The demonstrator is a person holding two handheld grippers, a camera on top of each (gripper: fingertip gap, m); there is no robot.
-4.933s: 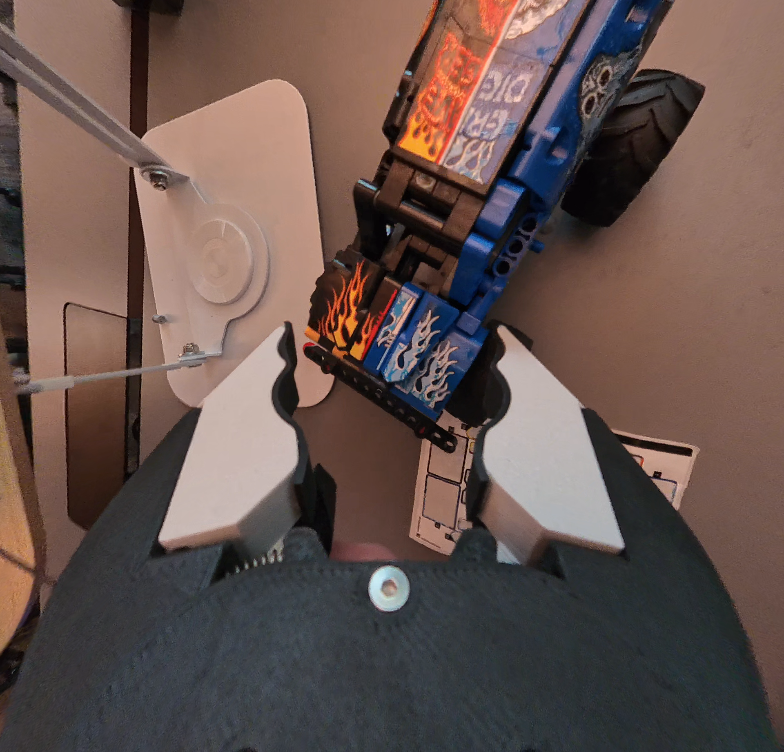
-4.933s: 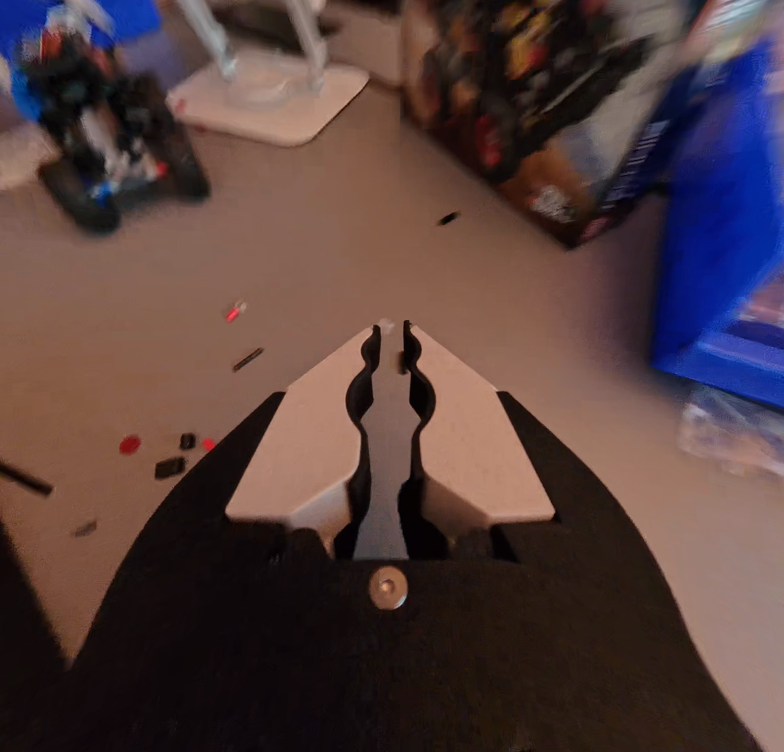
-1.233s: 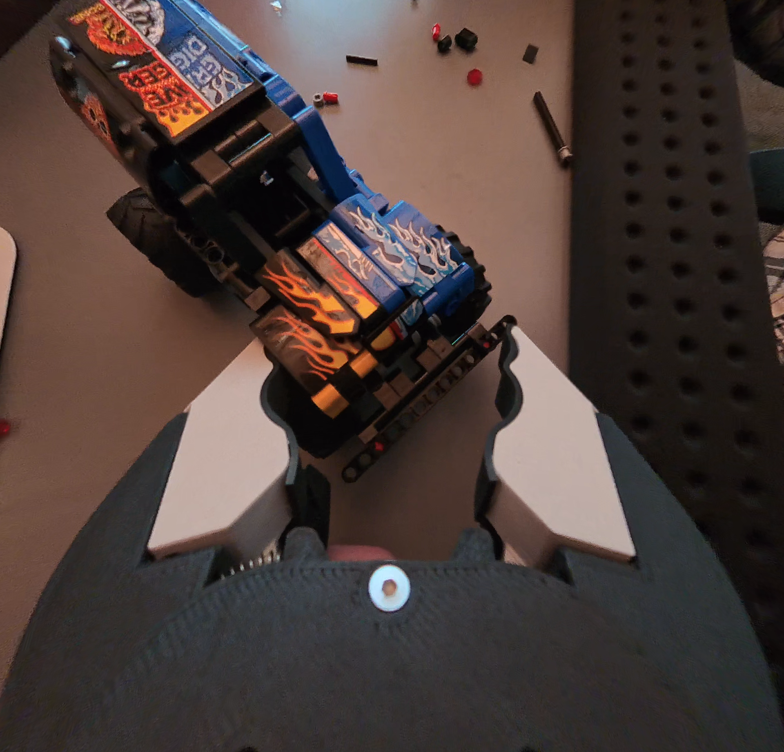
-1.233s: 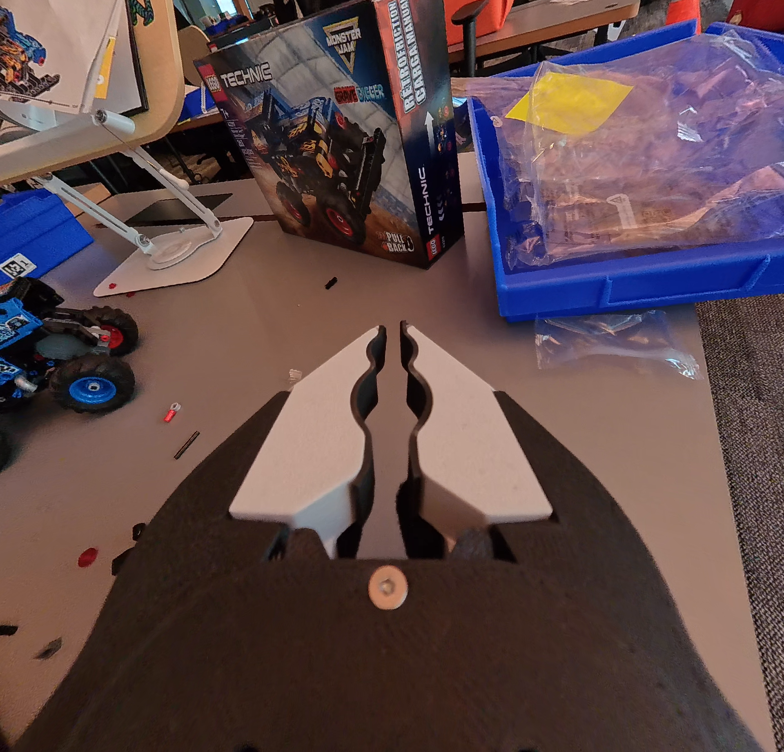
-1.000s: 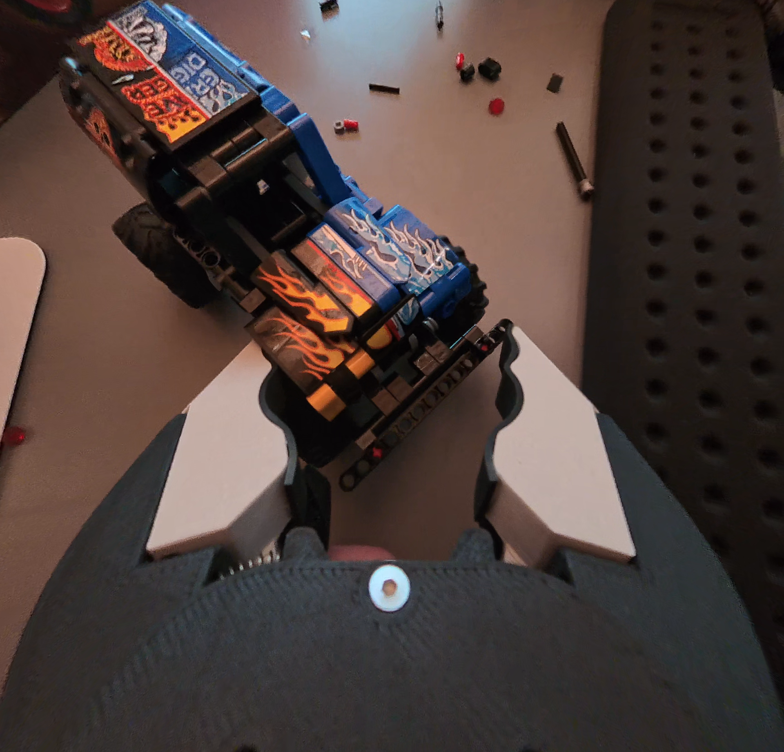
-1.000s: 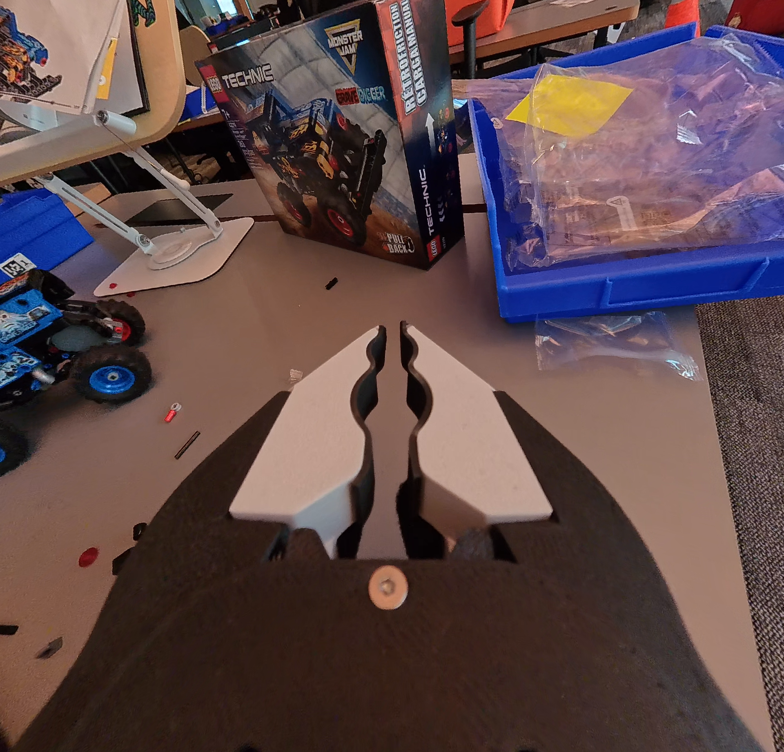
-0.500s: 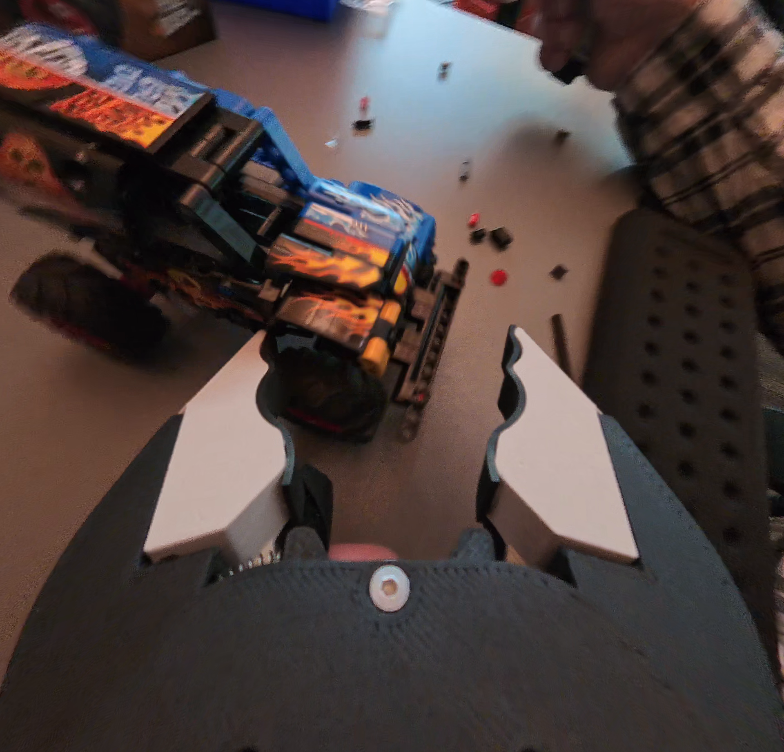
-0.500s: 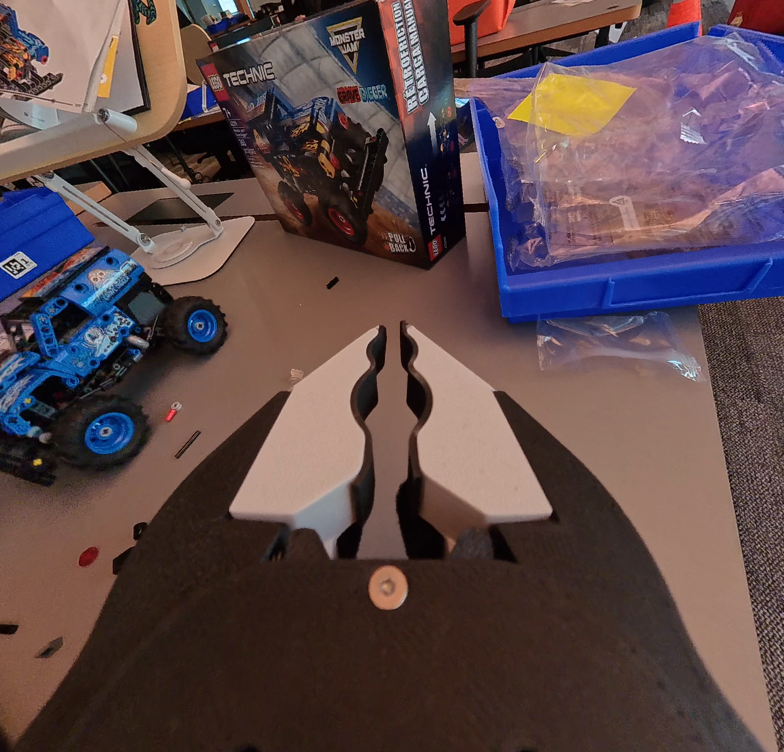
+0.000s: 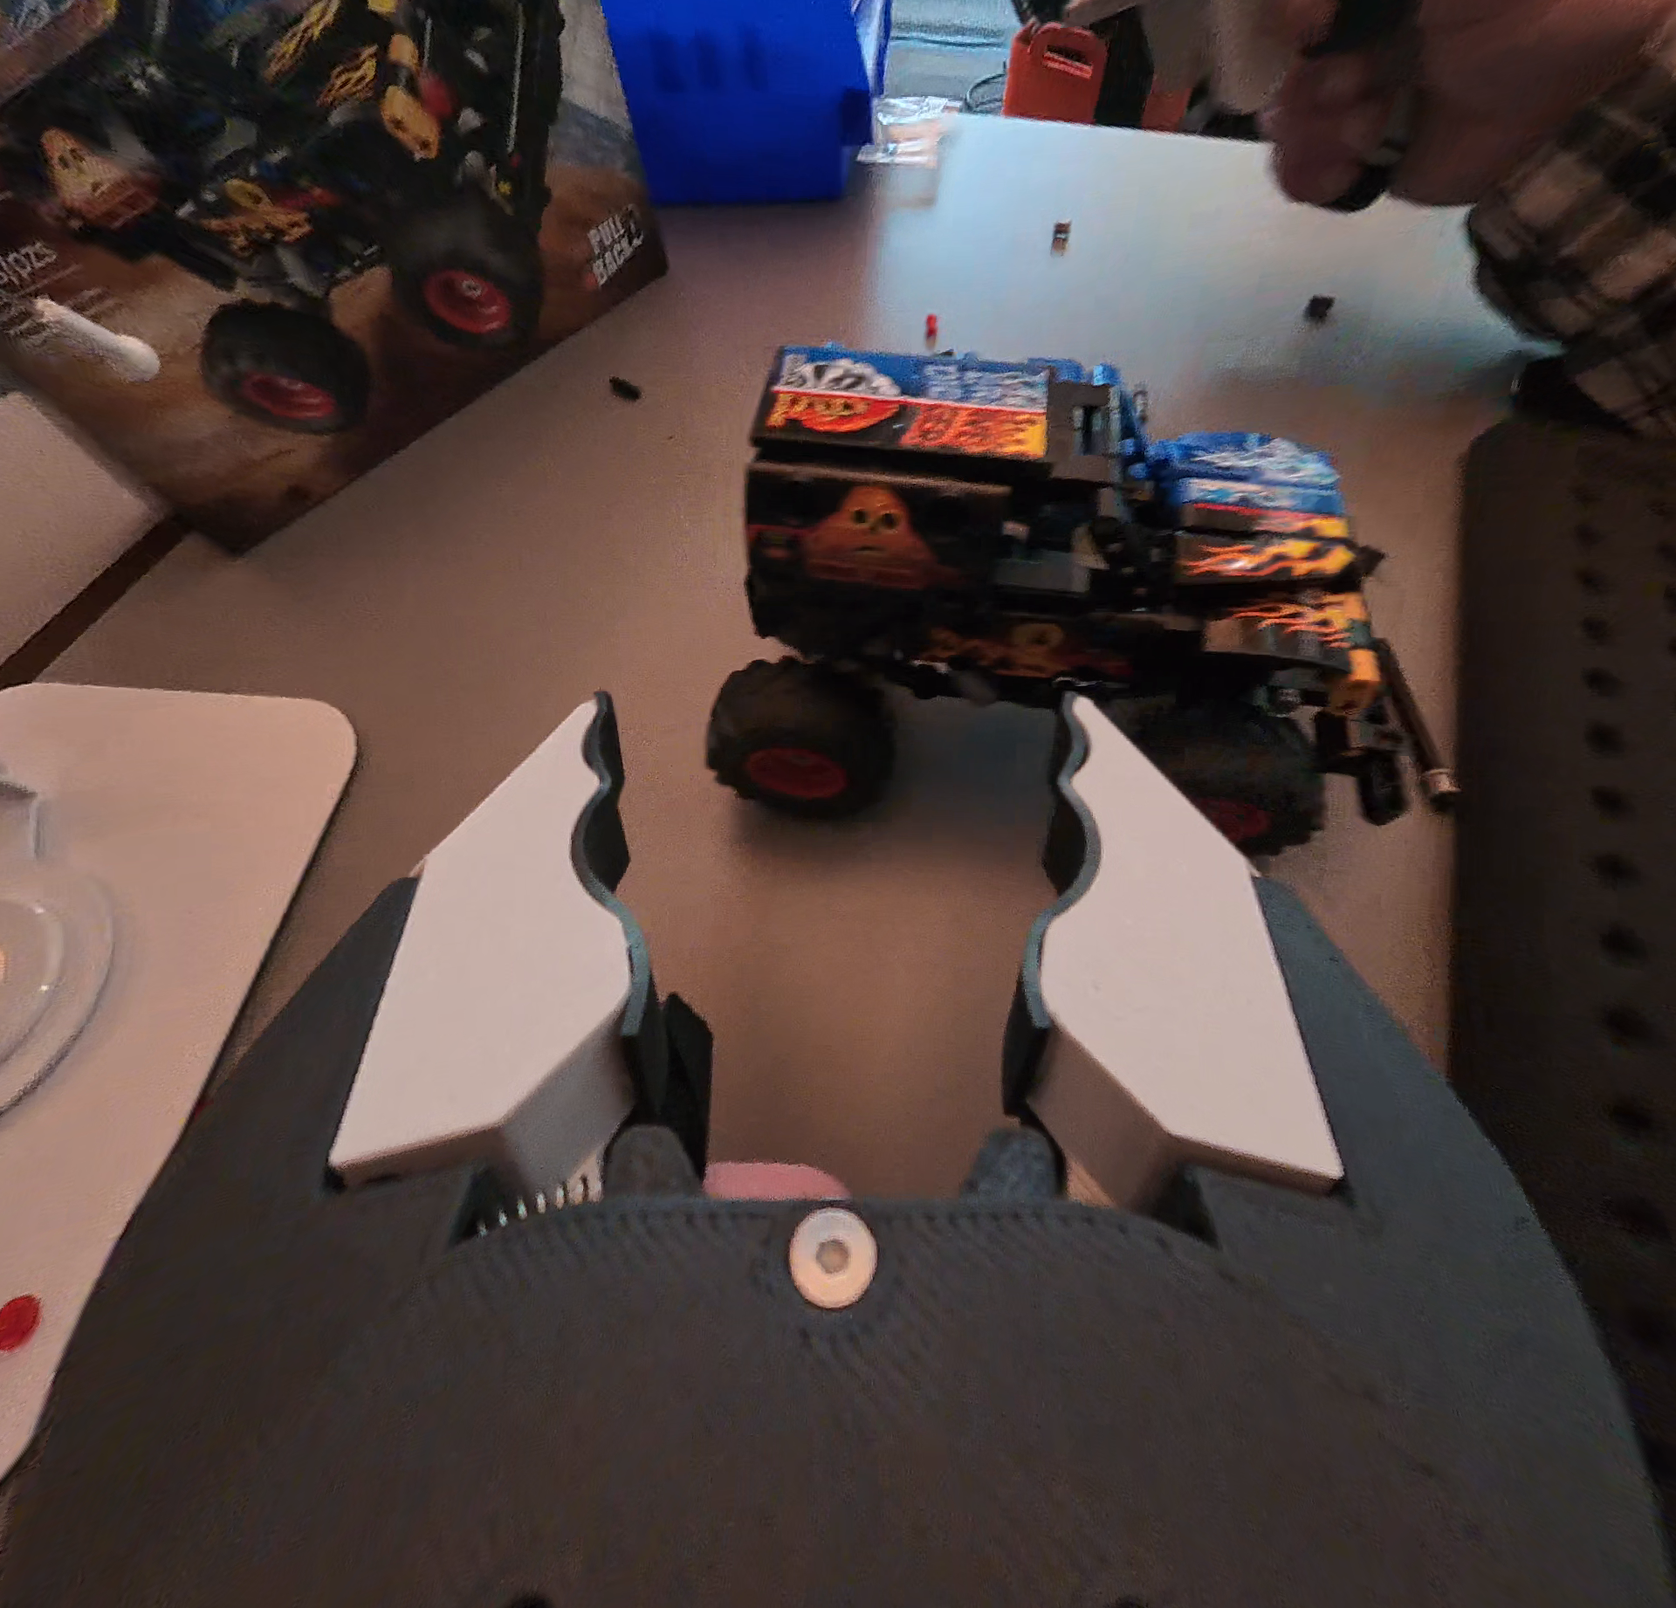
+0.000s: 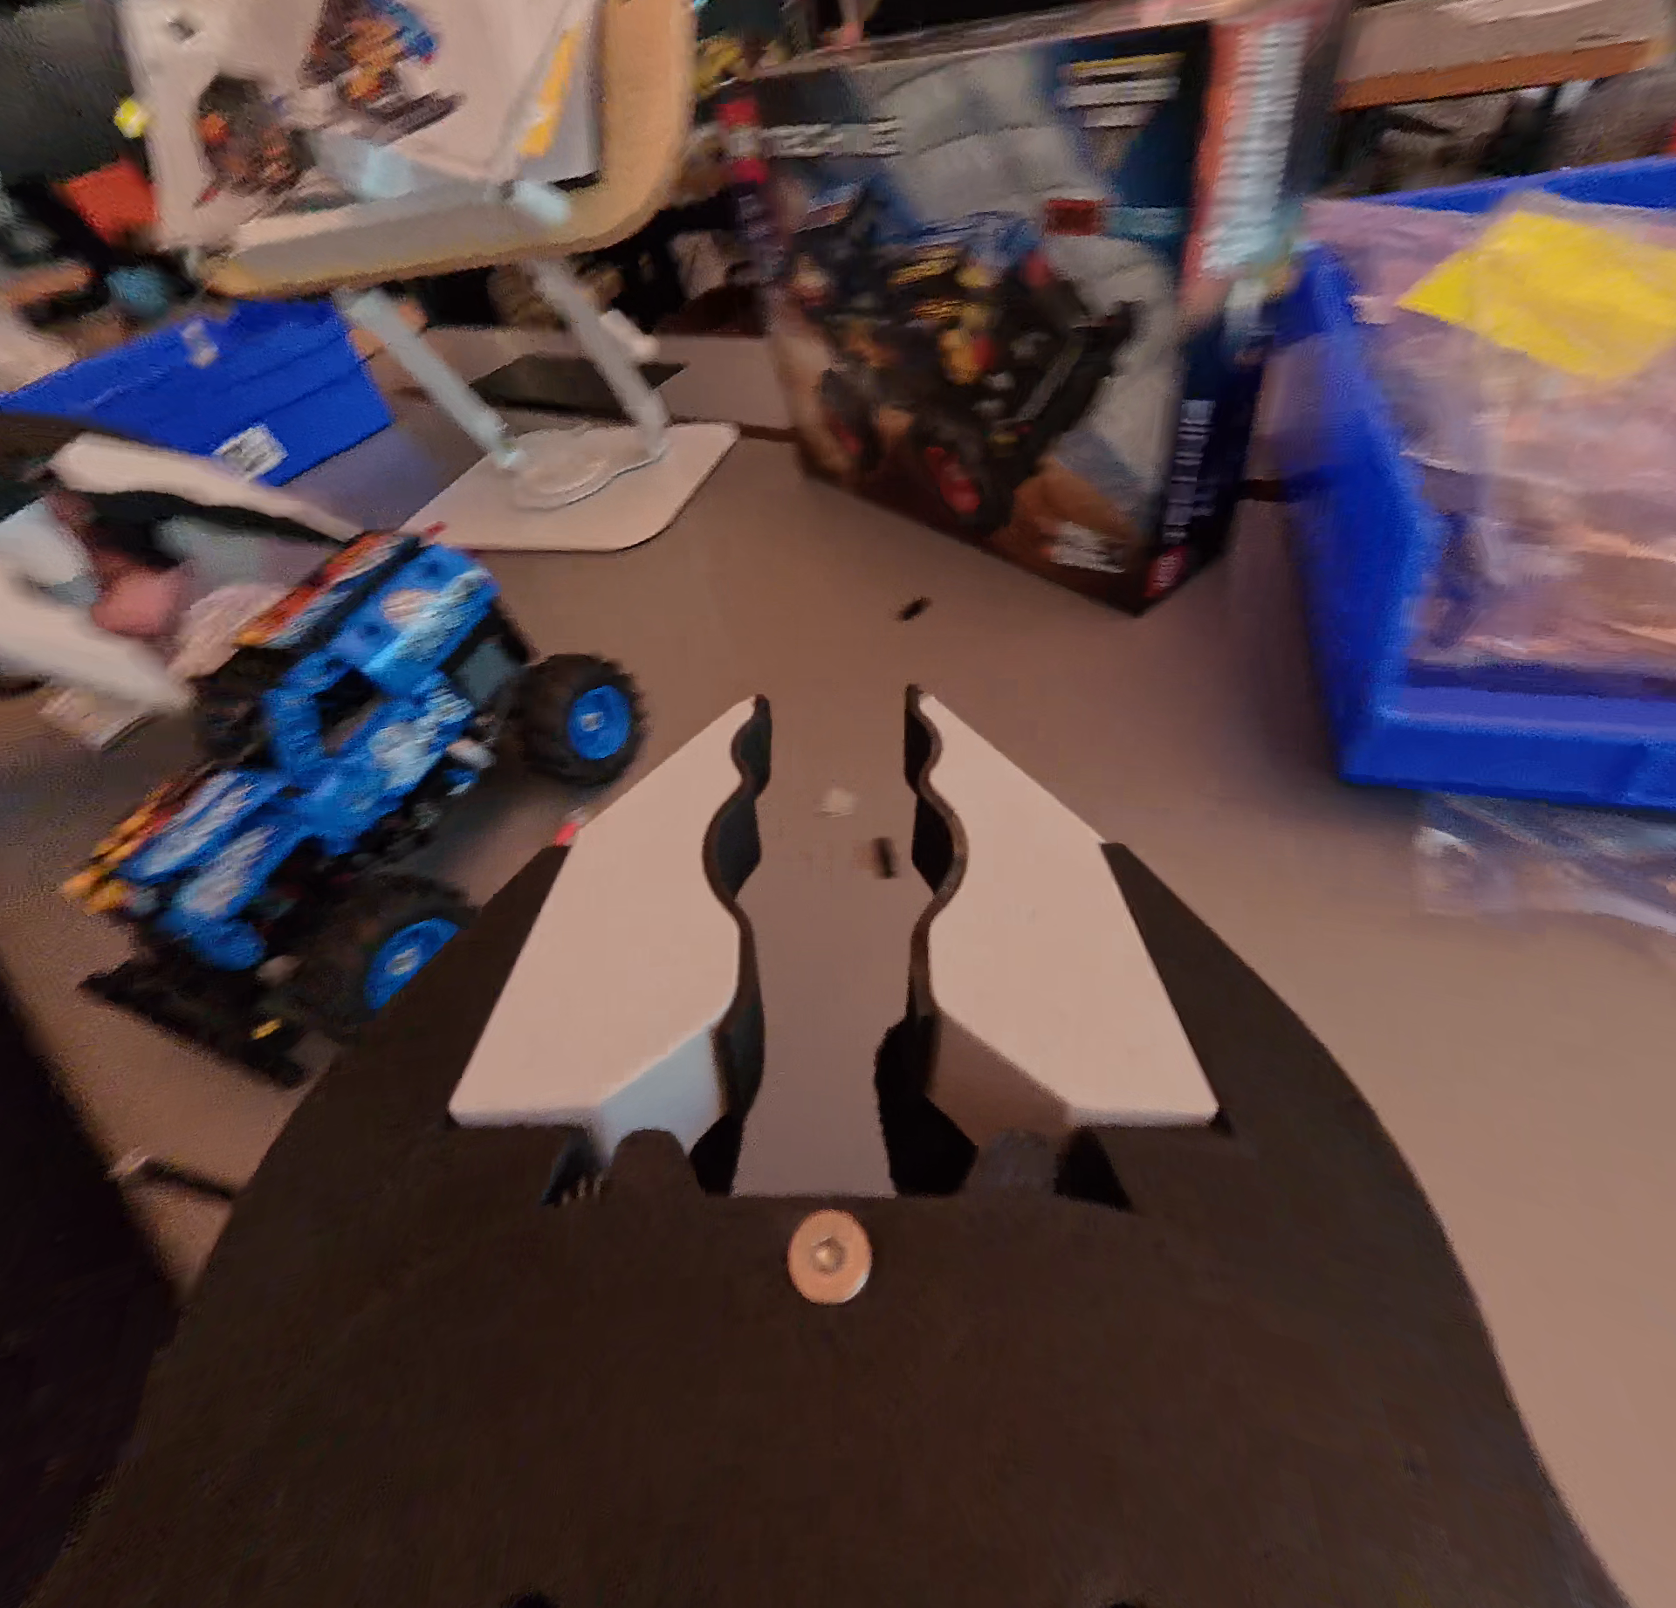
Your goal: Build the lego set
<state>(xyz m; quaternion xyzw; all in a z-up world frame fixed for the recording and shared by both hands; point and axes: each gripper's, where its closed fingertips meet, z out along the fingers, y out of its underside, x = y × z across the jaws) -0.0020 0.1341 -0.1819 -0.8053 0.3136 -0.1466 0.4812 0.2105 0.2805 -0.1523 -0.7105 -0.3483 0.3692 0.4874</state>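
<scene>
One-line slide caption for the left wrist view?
Open left gripper faces the lego truck standing on the table.

Each handheld gripper has a broad, dark, ribbed printed body that flares like a wing, with one silver screw set in a washer at its centre, the left gripper showing charcoal grey and the right gripper nearly black. Both carry two pale, wedge-shaped fingers whose inner edges are lined with wavy black pads, and a small coil spring shows at the base of the left one's fingers. The person's hand emerges from a plaid sleeve in dark and light checks.
</scene>
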